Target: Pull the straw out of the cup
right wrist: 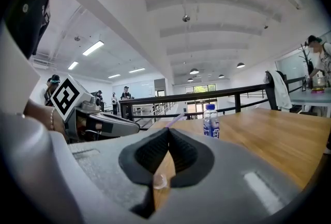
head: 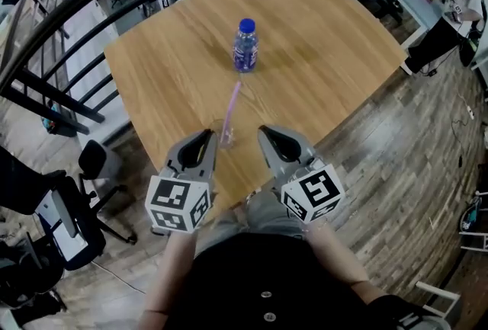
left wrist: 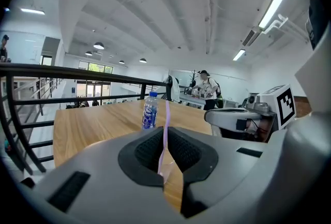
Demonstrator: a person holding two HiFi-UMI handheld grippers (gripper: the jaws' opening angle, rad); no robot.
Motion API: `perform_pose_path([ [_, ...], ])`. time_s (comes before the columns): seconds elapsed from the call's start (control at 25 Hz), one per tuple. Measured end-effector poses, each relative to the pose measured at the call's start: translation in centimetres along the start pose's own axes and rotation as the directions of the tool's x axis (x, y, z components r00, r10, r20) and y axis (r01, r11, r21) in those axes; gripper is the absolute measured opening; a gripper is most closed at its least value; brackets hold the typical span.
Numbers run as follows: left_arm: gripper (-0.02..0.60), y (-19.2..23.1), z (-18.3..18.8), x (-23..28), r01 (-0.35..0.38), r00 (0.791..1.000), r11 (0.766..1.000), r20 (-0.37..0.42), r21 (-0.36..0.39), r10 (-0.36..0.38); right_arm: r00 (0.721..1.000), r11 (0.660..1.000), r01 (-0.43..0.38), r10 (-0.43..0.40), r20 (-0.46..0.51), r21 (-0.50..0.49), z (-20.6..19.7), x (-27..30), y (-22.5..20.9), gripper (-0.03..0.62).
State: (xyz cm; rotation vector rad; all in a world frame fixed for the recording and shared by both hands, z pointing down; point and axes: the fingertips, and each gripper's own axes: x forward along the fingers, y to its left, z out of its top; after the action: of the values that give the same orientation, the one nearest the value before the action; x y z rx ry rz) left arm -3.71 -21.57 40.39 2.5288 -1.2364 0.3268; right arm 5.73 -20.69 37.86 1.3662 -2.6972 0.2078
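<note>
head view: the clear cup (head: 223, 136) stands by the counter's (head: 328, 54) near edge. the purple straw (head: 231, 109) in it leans toward 12 o'clock, where a blue-capped bottle (head: 245, 45) stands well apart. the left gripper (head: 207, 138) sits at the cup's 9 o'clock, the right gripper (head: 267, 133) at its 3 o'clock. only the gripper views show the jaws: both pairs pressed together, holding nothing. the straw rises just beyond the left tips; the cup glints through the gap under the right pads.
</note>
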Motion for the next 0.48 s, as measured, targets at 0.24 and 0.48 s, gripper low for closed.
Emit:
perform_pose_path([
  [0.24, 0.097, 0.8, 0.5, 1.9, -0.023, 0.999, 1.0, -0.028, 0.003, 0.023, 0.998, 0.998, -0.063, 0.063, -0.02, 0.015, -0.5, 1.8, -1.6, -0.002],
  [0.48, 0.126, 0.5, -0.1, 3.7, -0.028, 0.994, 0.997, -0.107, 0.07, 0.035, 0.993, 0.993, -0.111, 0.112, -0.041, 0.03, -1.5, 3.1, -3.0, -0.002],
])
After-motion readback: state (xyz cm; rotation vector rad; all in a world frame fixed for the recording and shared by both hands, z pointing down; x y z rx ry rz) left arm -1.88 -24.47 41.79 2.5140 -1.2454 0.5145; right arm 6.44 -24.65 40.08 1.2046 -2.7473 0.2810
